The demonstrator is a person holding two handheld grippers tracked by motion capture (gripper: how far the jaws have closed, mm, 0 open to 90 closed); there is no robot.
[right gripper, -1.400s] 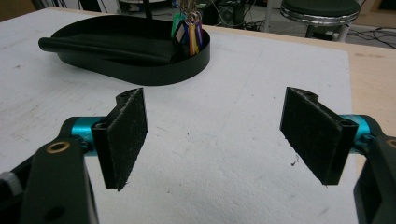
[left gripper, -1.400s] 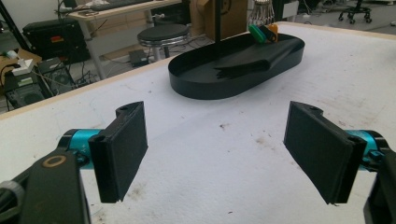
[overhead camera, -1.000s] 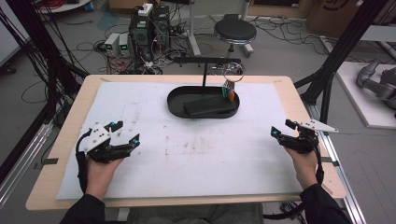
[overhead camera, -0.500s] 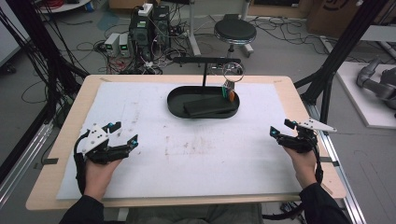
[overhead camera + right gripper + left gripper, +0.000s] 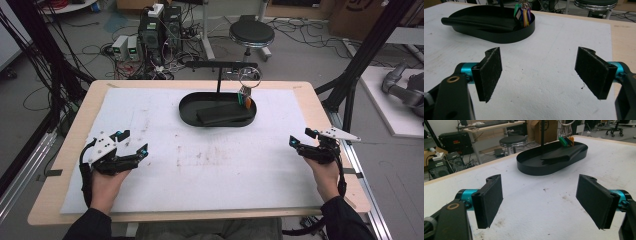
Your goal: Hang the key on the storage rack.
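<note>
A black oval tray [image 5: 186,109] [image 5: 529,165] [image 5: 499,35] stands at the far middle of the white mat, with a folded black cloth [image 5: 220,115] [image 5: 564,156] [image 5: 476,23] lying in it. A key ring with coloured tags [image 5: 245,98] [image 5: 566,140] [image 5: 523,13] hangs from a black stand [image 5: 220,70] over the tray's right end. My left gripper [image 5: 131,141] [image 5: 540,202] rests at the near left, open and empty. My right gripper [image 5: 301,138] [image 5: 539,75] rests at the near right, open and empty too.
The white mat [image 5: 215,165] covers most of the wooden table [image 5: 65,150]. Behind the table stand a round stool [image 5: 251,34], computer boxes [image 5: 160,25] and loose cables. Black frame posts [image 5: 360,65] rise at both sides.
The left gripper has shifted slightly; the right gripper stays in place. Nothing on the mat has moved.
</note>
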